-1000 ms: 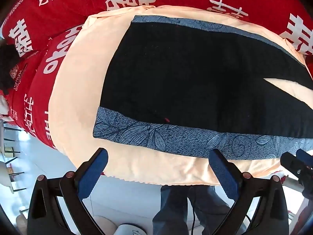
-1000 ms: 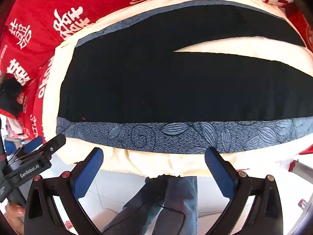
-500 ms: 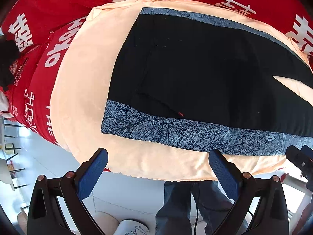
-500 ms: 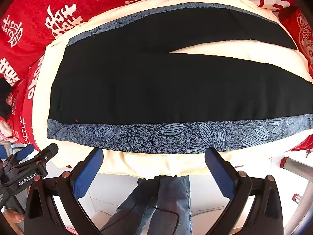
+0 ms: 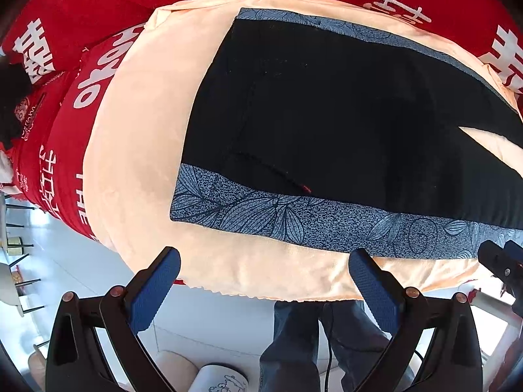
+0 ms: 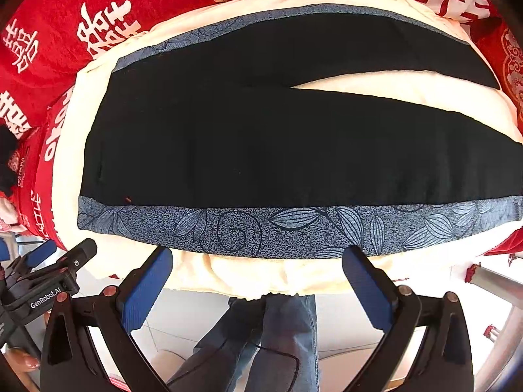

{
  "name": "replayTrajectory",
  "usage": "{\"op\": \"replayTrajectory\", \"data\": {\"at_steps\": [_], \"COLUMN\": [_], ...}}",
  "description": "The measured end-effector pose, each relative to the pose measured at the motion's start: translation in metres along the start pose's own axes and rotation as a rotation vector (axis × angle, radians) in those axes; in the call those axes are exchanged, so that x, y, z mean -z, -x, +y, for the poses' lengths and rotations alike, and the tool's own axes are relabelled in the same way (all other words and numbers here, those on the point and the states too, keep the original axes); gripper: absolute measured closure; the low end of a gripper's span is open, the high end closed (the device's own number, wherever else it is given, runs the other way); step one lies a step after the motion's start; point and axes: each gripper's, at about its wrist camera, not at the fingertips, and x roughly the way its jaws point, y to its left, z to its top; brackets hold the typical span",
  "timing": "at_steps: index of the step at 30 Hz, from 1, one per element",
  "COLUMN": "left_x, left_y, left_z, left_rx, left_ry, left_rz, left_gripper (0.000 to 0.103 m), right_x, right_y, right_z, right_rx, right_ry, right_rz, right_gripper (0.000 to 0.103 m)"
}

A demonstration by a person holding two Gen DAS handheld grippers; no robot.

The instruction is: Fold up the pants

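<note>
Black pants [image 5: 343, 111] with grey-blue leaf-patterned side stripes lie flat on a cream blanket [image 5: 140, 150], waistband to the left and legs spread in a narrow V to the right. In the right wrist view the same pants [image 6: 261, 150] fill the middle, with the near stripe [image 6: 294, 228] along the front. My left gripper [image 5: 264, 281] hangs open off the blanket's front edge, below the waist corner. My right gripper [image 6: 258, 277] is open too, just short of the near stripe. Neither touches the cloth.
A red cover with white characters [image 5: 98, 6] lies under the blanket and drapes off the left side. A person's jeans-clad legs [image 6: 278, 333] stand below the front edge. The other gripper [image 6: 49, 281] shows at lower left of the right wrist view. White floor lies beyond.
Both grippers have drifted slightly against the pants, the left view shifting so the waist sits further right and lower. Both stayed open and the pants have not moved.
</note>
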Motion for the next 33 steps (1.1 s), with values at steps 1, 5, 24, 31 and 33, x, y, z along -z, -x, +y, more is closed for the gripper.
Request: {"op": "replayTrajectory", "data": {"at_steps": [1, 5, 24, 31, 33], "left_x": [-0.0003, -0.0005, 0.0008, 0.0017, 0.0017], "left_y": [0.0000, -0.0002, 0.0009, 0.0009, 0.0005], "left_z": [0.0001, 0.0001, 0.0014, 0.0036, 0.0040], "left_rx": [0.001, 0.002, 0.008, 0.014, 0.016], "left_ry": [0.000, -0.004, -0.002, -0.002, -0.002], "left_rz": [0.000, 0.002, 0.003, 0.002, 0.004], "left_gripper": [0.000, 0.000, 0.000, 0.000, 0.000], "right_x": [-0.0001, -0.0011, 0.0015, 0.0018, 0.0023], "right_y": [-0.0001, 0.0001, 0.0007, 0.0007, 0.0011], "right_z": [0.0000, 0.0001, -0.0002, -0.0005, -0.0004], "right_rx": [0.001, -0.001, 0.002, -0.002, -0.001], "right_ry": [0.000, -0.002, -0.002, -0.001, 0.000], "right_rz": [0.000, -0.001, -0.004, -0.004, -0.006], "right_gripper": [0.000, 0.000, 0.000, 0.000, 0.000]}}
